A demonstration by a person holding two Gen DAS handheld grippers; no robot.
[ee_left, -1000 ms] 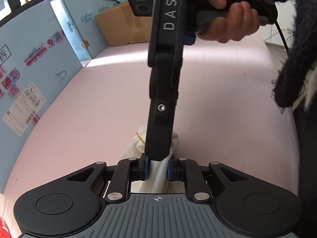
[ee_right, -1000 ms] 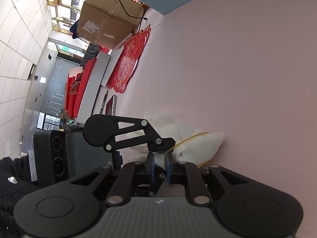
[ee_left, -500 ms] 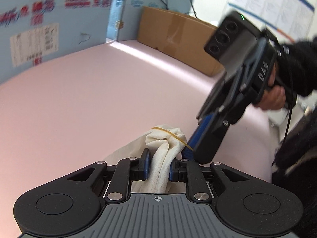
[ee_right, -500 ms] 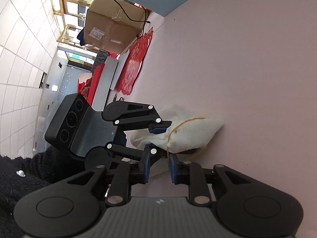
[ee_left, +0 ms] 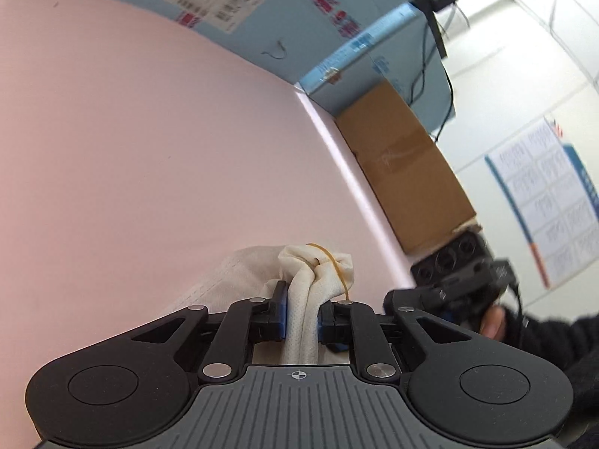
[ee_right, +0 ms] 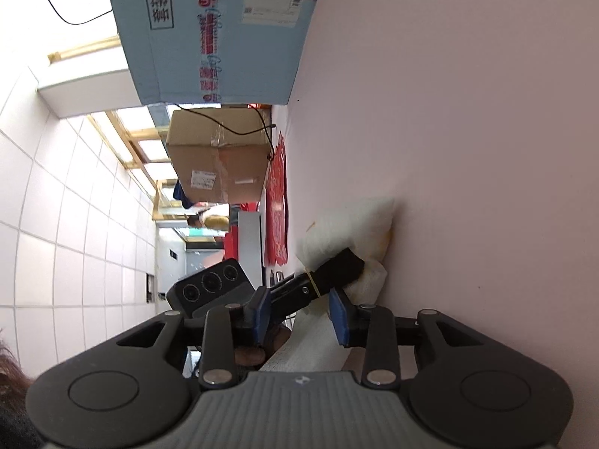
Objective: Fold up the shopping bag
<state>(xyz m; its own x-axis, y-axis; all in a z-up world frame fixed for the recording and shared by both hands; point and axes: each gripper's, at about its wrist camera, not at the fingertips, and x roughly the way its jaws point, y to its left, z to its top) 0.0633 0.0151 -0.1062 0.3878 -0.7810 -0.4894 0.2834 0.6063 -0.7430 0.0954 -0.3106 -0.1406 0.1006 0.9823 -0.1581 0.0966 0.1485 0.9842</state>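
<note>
The white shopping bag (ee_left: 318, 273) is bunched into a small bundle with a yellow rubber band (ee_left: 333, 262) around it, over the pink table. My left gripper (ee_left: 301, 321) is shut on the bundle's narrow part. In the right wrist view the bag (ee_right: 352, 224) lies against the table, and the left gripper's finger (ee_right: 337, 269) crosses it with the band (ee_right: 313, 284) stretched over that finger. My right gripper (ee_right: 299, 314) is open, its blue pads (ee_right: 338, 318) on either side of the left gripper's finger, holding nothing. The right gripper's body also shows at the right of the left wrist view (ee_left: 460, 288).
The pink table (ee_left: 149, 149) spreads wide. Blue cartons (ee_left: 262, 18) and a brown cardboard box (ee_left: 404, 164) stand along its far edge. Red paper decorations (ee_right: 277, 202) and another cardboard box (ee_right: 221, 157) lie beyond the table's side.
The right gripper has opened wider and drawn back from the bundle. The left gripper has swung round with the bag; the rubber band now sits around the bundle and over the left finger.
</note>
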